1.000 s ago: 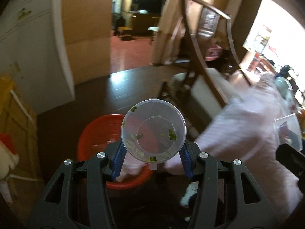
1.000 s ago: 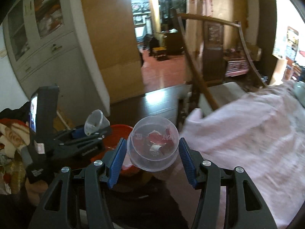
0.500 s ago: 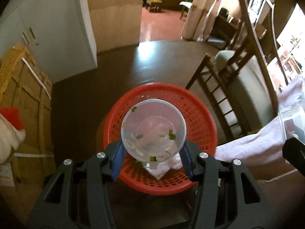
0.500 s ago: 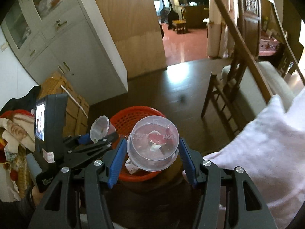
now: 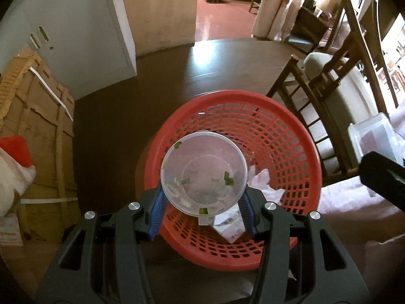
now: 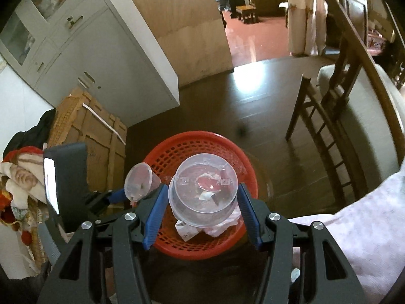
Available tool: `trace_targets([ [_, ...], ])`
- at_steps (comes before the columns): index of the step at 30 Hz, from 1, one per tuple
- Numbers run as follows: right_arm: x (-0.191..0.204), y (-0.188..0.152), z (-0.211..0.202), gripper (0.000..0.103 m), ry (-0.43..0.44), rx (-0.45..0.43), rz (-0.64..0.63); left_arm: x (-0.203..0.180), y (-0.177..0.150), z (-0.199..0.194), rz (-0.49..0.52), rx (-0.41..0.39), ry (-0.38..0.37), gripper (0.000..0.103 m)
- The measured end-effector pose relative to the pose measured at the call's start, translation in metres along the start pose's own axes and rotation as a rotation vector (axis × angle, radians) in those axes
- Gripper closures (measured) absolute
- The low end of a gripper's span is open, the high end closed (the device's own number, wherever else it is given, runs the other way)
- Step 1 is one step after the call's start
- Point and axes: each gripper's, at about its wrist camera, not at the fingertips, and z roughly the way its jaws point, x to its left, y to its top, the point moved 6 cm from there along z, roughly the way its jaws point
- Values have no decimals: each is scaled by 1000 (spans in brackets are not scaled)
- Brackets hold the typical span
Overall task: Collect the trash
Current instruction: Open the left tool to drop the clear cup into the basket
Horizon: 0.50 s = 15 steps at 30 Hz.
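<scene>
A red mesh basket point(image 5: 283, 136) stands on the dark floor with crumpled paper point(image 5: 263, 185) in it. My left gripper point(image 5: 203, 202) is shut on a clear plastic cup point(image 5: 203, 173) flecked with green bits, held over the basket's near side. In the right wrist view my right gripper point(image 6: 203, 205) is shut on a clear tub point(image 6: 205, 185) with red and white scraps inside, above the same basket point(image 6: 192, 149). The left gripper point(image 6: 121, 195) and its cup point(image 6: 139, 181) show at the basket's left rim.
A wooden chair point(image 5: 319, 81) with a pale cushion stands right of the basket. Cardboard boxes point(image 5: 33, 116) and a grey cabinet point(image 6: 101, 58) lie to the left. Pink cloth point(image 6: 354, 238) fills the lower right. A doorway point(image 5: 222, 7) opens beyond.
Both grippers have tipped downward and sunk toward the basket, which now sits larger and centred under the cups. The pink cloth has slid out to the right edge. Both grips are unchanged.
</scene>
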Motion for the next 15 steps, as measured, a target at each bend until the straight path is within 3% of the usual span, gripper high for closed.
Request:
trace_targets([
  [15,-9,-14,55,47,37,123,70,7,-7,20,-1,38,14,52],
])
